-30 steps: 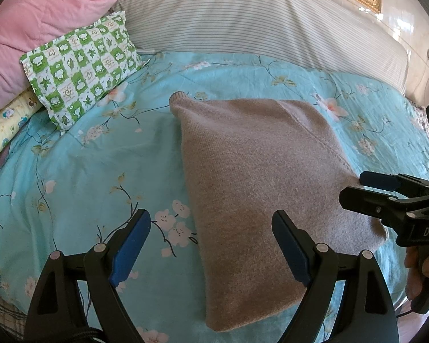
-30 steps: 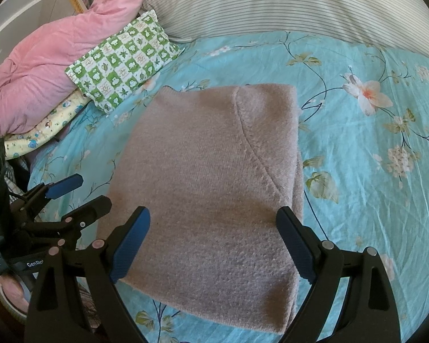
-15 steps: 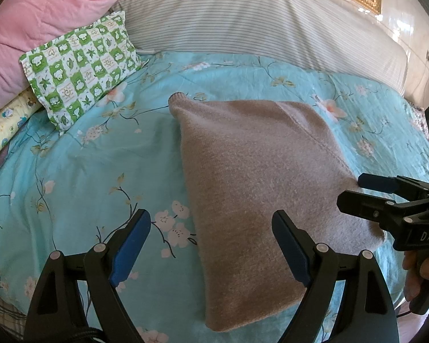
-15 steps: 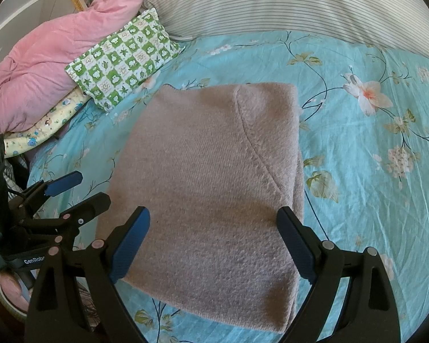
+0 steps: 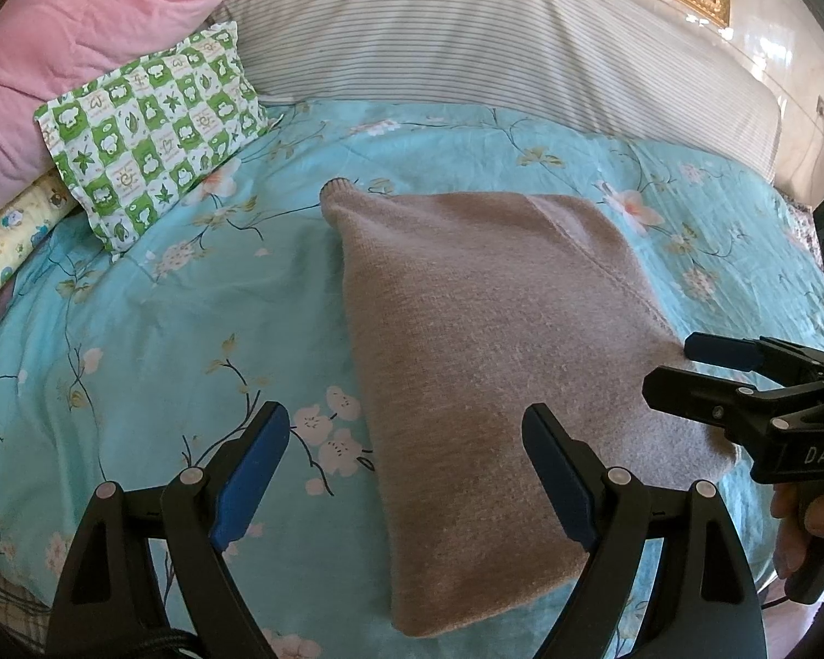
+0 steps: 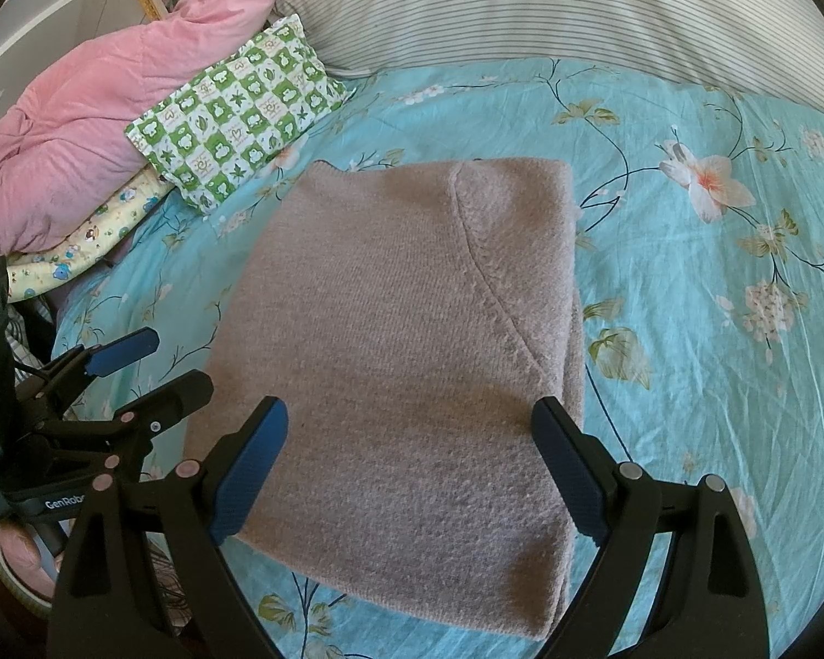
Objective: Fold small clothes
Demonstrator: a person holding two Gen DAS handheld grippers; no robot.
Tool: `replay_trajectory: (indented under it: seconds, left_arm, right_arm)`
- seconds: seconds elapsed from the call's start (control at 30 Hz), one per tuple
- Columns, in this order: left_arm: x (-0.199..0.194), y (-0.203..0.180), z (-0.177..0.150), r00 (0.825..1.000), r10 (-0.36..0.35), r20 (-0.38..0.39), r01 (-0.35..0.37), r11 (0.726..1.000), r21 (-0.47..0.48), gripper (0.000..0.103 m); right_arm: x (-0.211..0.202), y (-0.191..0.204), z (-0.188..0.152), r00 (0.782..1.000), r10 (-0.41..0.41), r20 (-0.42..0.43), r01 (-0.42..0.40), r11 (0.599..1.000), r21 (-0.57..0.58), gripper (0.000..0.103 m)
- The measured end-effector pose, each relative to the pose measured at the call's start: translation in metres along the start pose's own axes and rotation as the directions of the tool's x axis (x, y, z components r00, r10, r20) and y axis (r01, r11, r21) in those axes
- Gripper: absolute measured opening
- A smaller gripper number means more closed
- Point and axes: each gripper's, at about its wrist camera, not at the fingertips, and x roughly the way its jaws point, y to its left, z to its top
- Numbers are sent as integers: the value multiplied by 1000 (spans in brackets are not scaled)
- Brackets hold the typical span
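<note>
A beige knitted garment (image 5: 483, 340) lies folded into a flat rectangle on the teal floral bed sheet (image 5: 154, 329); it also shows in the right wrist view (image 6: 406, 362). My left gripper (image 5: 406, 472) is open and empty, held above the garment's near left edge. My right gripper (image 6: 412, 467) is open and empty above the garment's near edge. Each gripper shows in the other's view: the right one (image 5: 703, 368) at the garment's right corner, the left one (image 6: 148, 368) just off its left edge.
A green-and-white checked pillow (image 5: 148, 126), a pink quilt (image 5: 71, 49) and a small yellow printed pillow (image 5: 11, 241) lie at the back left. A long striped bolster (image 5: 494, 38) runs along the head of the bed. The bed's near edge is just below the grippers.
Almost nothing moved. Both grippers stay open above the folded garment, with only a slight drift of the views.
</note>
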Motion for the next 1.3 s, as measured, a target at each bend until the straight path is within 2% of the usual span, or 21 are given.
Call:
replay_trajectory:
  seconds: [0.87,1.3]
  left_arm:
    - [0,1,1,1000,-11,-1,11,1000,-3,87]
    - [-4,-1,3,999,-25,22,25,1000,-9,87]
  right_arm:
    - [0,-3,0,1000,3,-8,-3,1000,-9,91]
    - [-2,-9,0,1000,2,-13,-2,1000,-16,91]
